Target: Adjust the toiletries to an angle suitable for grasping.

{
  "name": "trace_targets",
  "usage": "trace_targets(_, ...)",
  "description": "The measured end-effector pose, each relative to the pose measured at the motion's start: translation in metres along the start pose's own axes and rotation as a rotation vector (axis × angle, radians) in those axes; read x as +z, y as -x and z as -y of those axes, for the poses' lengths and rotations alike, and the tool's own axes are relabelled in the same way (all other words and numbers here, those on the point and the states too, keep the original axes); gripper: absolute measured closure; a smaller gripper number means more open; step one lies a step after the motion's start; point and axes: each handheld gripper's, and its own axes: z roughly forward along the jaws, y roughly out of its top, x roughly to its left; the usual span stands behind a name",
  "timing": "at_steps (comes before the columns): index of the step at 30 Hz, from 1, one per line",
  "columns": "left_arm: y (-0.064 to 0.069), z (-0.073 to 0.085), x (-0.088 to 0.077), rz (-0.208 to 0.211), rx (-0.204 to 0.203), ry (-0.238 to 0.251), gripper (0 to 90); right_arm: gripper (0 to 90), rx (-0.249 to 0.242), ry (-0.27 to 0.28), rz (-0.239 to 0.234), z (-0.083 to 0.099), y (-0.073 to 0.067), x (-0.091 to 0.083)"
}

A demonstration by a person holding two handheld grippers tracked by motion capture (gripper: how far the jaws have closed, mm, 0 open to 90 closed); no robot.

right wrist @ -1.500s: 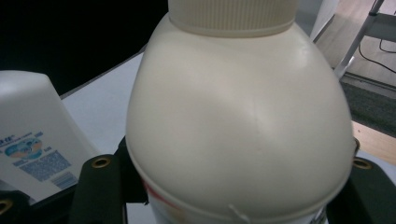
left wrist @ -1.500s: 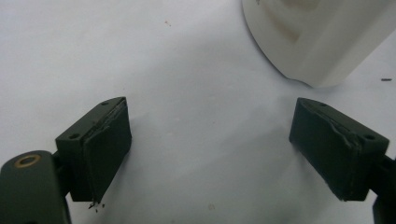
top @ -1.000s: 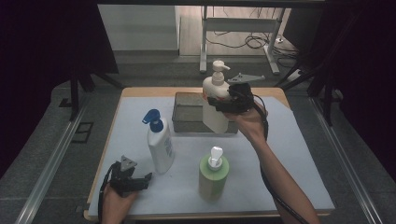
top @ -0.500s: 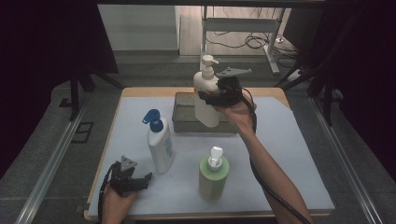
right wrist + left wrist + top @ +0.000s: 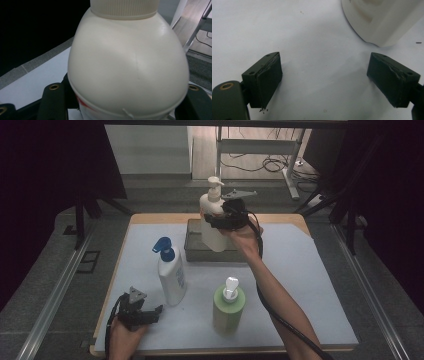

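Note:
A cream pump bottle [image 5: 209, 202] hangs upright above the dark grey tray [image 5: 192, 251] at the back of the table. My right gripper [image 5: 218, 220] is shut on the bottle's body from the right side. In the right gripper view the cream pump bottle [image 5: 127, 67] bulges between the two black jaws of the right gripper [image 5: 124, 100]. My left gripper [image 5: 150, 312] rests at the table's front left, open, with bare mat between its fingers [image 5: 265, 77]. Just beyond it stands a white bottle with a blue pump [image 5: 171, 280], whose base [image 5: 382, 22] shows in the left gripper view.
A green bottle with a white pump [image 5: 227, 307] stands near the front middle of the white mat [image 5: 300, 285]. The right forearm crosses the mat from the front edge to the tray. Dark floor, rails and a metal stand lie beyond the table.
The right hand has carried the cream bottle leftward, from over the tray's right end to over its middle. The left gripper has stayed put.

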Motion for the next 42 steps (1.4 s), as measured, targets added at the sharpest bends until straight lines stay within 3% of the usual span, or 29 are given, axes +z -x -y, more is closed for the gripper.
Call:
trace_targets(20, 0.000, 0.000, 0.000, 0.000, 0.000, 0.000, 12.7, 37.6, -0.003, 0.010, 0.021, -0.004, 0.007, 0.031)
trace_targets(30, 0.000, 0.000, 0.000, 0.001, 0.002, -0.002, 12.7, 37.6, -0.014, -0.011, 0.029, 0.008, 0.003, 0.053)
trace_targets(42, 0.000, 0.000, 0.000, 0.001, 0.003, -0.002, 12.7, 37.4, -0.009, -0.045, 0.030, 0.029, 0.004, 0.066)
